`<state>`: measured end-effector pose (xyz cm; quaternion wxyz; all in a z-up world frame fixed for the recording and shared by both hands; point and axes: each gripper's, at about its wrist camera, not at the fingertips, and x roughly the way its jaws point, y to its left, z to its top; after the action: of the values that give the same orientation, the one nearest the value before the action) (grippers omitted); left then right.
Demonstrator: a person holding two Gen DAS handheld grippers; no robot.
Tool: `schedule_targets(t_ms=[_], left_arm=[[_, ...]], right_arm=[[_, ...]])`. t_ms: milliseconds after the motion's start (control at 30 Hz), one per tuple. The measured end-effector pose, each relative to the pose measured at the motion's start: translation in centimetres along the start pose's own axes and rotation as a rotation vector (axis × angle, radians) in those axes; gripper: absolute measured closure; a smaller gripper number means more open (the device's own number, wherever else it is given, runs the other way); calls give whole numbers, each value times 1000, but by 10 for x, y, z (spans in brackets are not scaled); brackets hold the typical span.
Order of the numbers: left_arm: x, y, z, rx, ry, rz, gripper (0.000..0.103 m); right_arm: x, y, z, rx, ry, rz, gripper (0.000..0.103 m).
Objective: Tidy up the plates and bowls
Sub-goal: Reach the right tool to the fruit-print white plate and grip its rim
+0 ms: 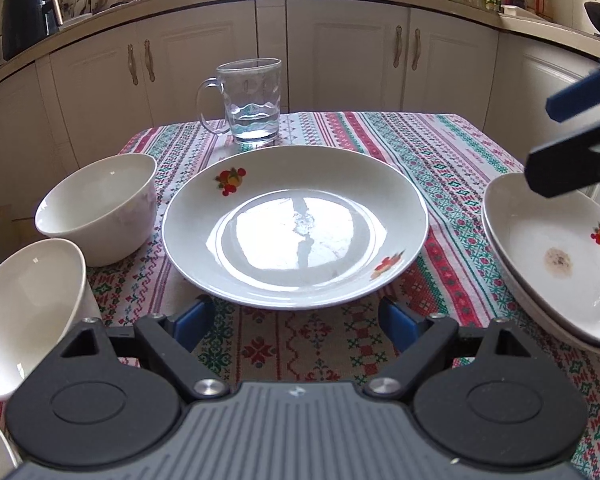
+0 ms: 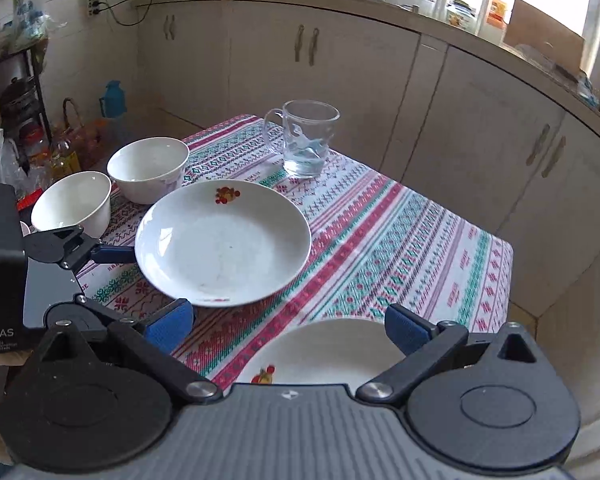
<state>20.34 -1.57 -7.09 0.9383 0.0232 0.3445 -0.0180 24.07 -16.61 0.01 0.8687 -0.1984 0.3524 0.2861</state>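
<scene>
A large white plate [image 1: 296, 226] with fruit prints lies in the middle of the table; it also shows in the right wrist view [image 2: 222, 244]. My left gripper [image 1: 296, 326] is open, its blue fingers spread at the plate's near rim, empty. Two white bowls [image 1: 100, 208] [image 1: 24, 312] stand left of the plate. A stack of two plates [image 1: 556, 256] lies on the right, the top one stained. My right gripper [image 2: 290, 330] is open above that stack [image 2: 324, 354], empty; it also shows in the left wrist view [image 1: 560, 140].
A glass mug [image 1: 252, 100] with some water stands at the table's far edge behind the plate. A patterned tablecloth [image 1: 440, 152] covers the small table. Kitchen cabinets [image 1: 340, 52] run close behind. Bottles and a basket [image 2: 68, 140] sit on the floor to the left.
</scene>
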Motion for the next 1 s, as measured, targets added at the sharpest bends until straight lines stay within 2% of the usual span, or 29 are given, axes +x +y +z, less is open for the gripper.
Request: schedule_targets(t_ms=[100,267,467,633,1000], left_arm=[[6,2,1,-4,-1,-3,14],[12,5,2,-18,-10,-10,12],[14,4,3,-34,-5,-2,9],[12,5,3,-69,9,-2,9],[14,5,4,-77,13,-13,9]], right_arm=[[21,-1,21,-52,48,31,0],[50,0,46,-133,79,170,0],[90,0,67,-232,120,239,0],[124,-8,84,-273,146,284,0],[186,-17,102,-277,254,456,0]])
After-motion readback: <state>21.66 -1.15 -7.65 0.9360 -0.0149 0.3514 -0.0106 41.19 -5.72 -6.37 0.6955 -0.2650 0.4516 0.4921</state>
